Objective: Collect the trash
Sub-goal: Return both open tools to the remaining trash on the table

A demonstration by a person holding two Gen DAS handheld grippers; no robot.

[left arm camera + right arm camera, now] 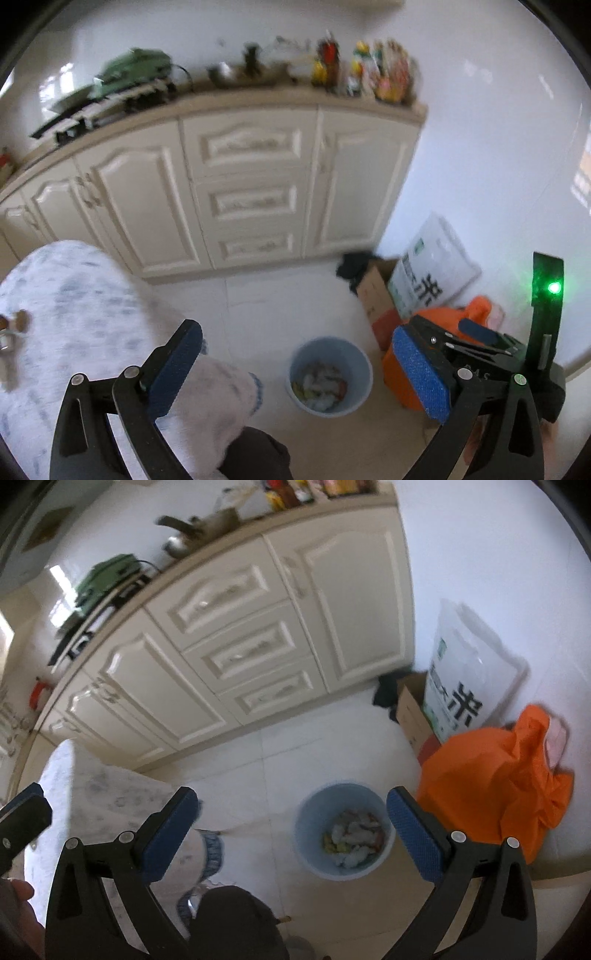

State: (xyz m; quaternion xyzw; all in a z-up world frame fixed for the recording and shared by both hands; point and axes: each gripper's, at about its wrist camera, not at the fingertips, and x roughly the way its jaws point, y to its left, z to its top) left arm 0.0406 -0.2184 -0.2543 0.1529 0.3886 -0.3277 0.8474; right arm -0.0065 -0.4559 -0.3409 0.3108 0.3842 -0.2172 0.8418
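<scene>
A pale blue bin (pixel 304 356) (pixel 314 812) stands on the tiled floor with crumpled trash (pixel 321 384) (pixel 351 834) inside it. My left gripper (pixel 295 330) hangs above and in front of the bin, open wide, nothing between its blue pads. My right gripper (pixel 291 794) is likewise open and empty over the bin's left side. In the left wrist view the right gripper's body with a green light (pixel 552 288) shows at the right. One finger (pixel 22 812) of the left gripper shows at the left edge of the right wrist view.
A table with a white patterned cloth (pixel 70 314) (pixel 103 794) is on the left. Cream cabinets (pixel 251 192) (pixel 236 646) line the back. An orange bag (pixel 491 782), a cardboard box (pixel 410 709) and a white sack (pixel 469 664) fill the right corner. A dark shape (pixel 236 923) lies below.
</scene>
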